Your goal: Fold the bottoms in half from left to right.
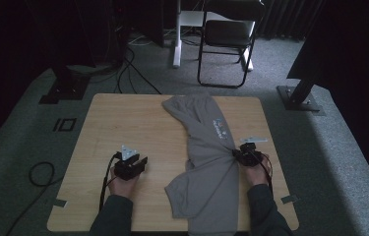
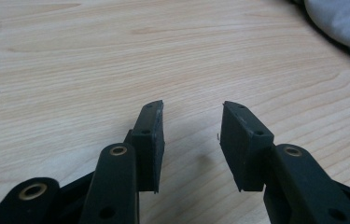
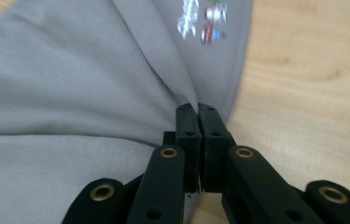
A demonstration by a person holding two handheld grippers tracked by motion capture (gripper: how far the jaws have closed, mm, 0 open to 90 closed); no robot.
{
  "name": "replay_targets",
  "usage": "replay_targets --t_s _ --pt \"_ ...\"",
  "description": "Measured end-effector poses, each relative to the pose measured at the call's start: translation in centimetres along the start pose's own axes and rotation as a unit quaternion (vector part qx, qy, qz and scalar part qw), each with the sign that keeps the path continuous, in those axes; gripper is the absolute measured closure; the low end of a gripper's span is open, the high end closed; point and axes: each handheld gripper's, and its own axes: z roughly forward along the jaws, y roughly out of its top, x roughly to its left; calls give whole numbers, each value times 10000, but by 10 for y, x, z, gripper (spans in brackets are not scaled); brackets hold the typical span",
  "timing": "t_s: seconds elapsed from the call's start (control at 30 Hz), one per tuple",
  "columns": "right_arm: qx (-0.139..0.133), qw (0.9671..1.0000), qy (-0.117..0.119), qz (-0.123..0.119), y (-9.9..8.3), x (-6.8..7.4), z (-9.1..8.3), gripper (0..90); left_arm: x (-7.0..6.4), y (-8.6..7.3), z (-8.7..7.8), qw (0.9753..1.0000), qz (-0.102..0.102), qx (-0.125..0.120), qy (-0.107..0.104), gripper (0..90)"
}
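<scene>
Right gripper (image 3: 199, 109) pinching grey T-shirt (image 1: 206, 147) edge; left gripper (image 2: 192, 128) spread, empty over table (image 2: 70, 70). Pull gently, keeping cloth taut.

Grey cotton T-shirt (image 1: 206, 162) with a small multicoloured chest print (image 1: 220, 129): lies crumpled lengthwise on the right half of the light wooden table (image 1: 123, 128), running from the far edge to the near edge. Fabric is bunched into radiating folds at its right edge (image 3: 182, 93). One sleeve spreads toward the near left.
</scene>
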Motion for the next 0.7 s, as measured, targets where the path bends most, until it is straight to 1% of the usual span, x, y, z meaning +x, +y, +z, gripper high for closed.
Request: replay_targets --t_s 0.07,0.13,0.27,0.33,0.37,0.4,0.43,0.5,0.57,0.6,0.63,0.7 --pt "72 10000 -33 -23 -2 0 3 875 -4 1 3 9999 27 52 -119 603" --pt "52 10000 -39 -11 -2 0 4 873 -11 4 7 9996 124 108 -235 602" --pt "63 10000 -18 32 -1 0 5 875 -30 14 19 9979 267 183 -560 602" --pt "72 10000 -56 -3 0 2 6 875 -43 21 26 9962 377 214 -749 598" --pt "64 10000 -59 -11 0 2 6 875 -51 24 30 9947 425 227 -908 595" --pt "62 10000 -37 8 0 2 6 876 -58 28 34 9934 473 234 -1023 591" --pt "60 10000 -23 19 0 1 6 876 -64 30 37 9926 499 210 -1086 588" --pt "64 10000 -6 24 0 1 6 875 -77 35 43 9900 628 227 -1245 583" --pt "69 10000 9 23 0 0 6 875 -89 39 49 9883 752 249 -1304 581" --pt "69 10000 16 29 0 0 6 875 -94 41 51 9876 769 260 -1340 581" --pt "70 10000 23 41 0 0 6 875 -97 42 54 9869 776 262 -1393 581" --pt "62 10000 29 58 0 -1 6 875 -103 44 59 9856 847 343 -1420 581"
